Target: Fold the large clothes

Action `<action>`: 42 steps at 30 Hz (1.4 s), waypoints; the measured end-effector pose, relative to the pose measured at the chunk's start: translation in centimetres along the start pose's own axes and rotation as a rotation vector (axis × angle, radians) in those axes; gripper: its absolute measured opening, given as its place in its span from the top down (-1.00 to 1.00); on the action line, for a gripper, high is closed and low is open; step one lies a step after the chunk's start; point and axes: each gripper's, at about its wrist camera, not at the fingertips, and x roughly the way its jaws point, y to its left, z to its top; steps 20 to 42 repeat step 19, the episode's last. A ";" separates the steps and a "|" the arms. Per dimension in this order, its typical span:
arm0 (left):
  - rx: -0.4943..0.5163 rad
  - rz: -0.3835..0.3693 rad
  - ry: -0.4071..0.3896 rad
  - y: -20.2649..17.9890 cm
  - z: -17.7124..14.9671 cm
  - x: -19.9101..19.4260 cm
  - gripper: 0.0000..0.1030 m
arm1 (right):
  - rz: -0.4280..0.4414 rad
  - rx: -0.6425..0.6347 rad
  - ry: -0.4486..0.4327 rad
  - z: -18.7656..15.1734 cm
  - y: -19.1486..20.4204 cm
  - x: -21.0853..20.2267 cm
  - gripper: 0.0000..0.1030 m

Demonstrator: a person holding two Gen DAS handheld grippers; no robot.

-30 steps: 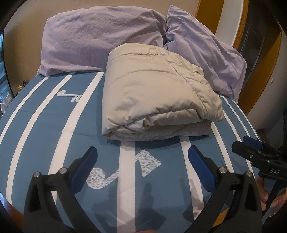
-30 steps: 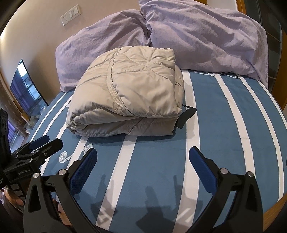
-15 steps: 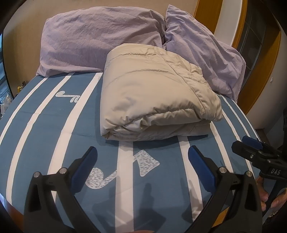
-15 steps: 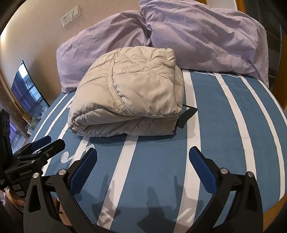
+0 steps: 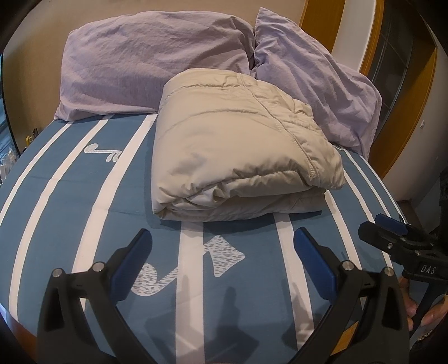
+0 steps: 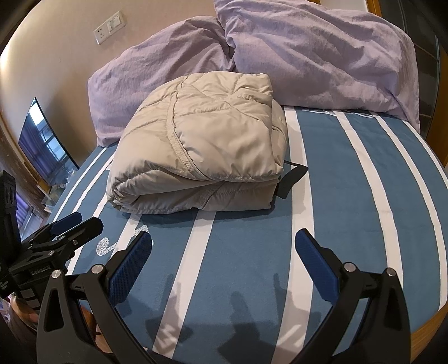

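A beige puffy jacket (image 5: 238,145) lies folded into a thick bundle on the blue bed with white stripes (image 5: 70,201). It also shows in the right wrist view (image 6: 201,148), with a black strap end (image 6: 294,179) sticking out at its right side. My left gripper (image 5: 222,252) is open and empty, held above the sheet short of the jacket's near edge. My right gripper (image 6: 224,254) is open and empty too, also short of the jacket. Each gripper shows from the side in the other's view, the right one (image 5: 397,240) and the left one (image 6: 67,229).
Two lilac pillows (image 5: 156,61) (image 5: 313,84) lean on the wall behind the jacket. A wooden bed rim (image 6: 431,322) runs along the front right. A TV screen (image 6: 42,145) stands left of the bed. A wall socket (image 6: 109,26) is above the pillows.
Both grippers have drifted slightly, so the jacket sits a little differently in both views. The jacket itself has not moved, and both grippers stay open.
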 end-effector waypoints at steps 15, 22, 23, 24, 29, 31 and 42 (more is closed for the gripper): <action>0.008 0.002 0.000 -0.1 0.1 0.0 -0.95 | 0.003 0.005 0.003 -0.1 -0.2 0.2 -0.97; 0.008 0.002 0.002 -0.1 0.1 0.0 -0.95 | 0.003 0.005 0.003 -0.2 -0.2 0.1 -0.97; 0.008 0.002 0.002 -0.1 0.1 0.0 -0.95 | 0.003 0.005 0.003 -0.2 -0.2 0.1 -0.97; 0.008 0.002 0.002 -0.1 0.1 0.0 -0.95 | 0.003 0.005 0.003 -0.2 -0.2 0.1 -0.97; 0.008 0.002 0.002 -0.1 0.1 0.0 -0.95 | 0.003 0.005 0.003 -0.2 -0.2 0.1 -0.97; 0.008 0.002 0.002 -0.1 0.1 0.0 -0.95 | 0.003 0.005 0.003 -0.2 -0.2 0.1 -0.97; 0.008 0.002 0.002 -0.1 0.1 0.0 -0.95 | 0.003 0.005 0.003 -0.2 -0.2 0.1 -0.97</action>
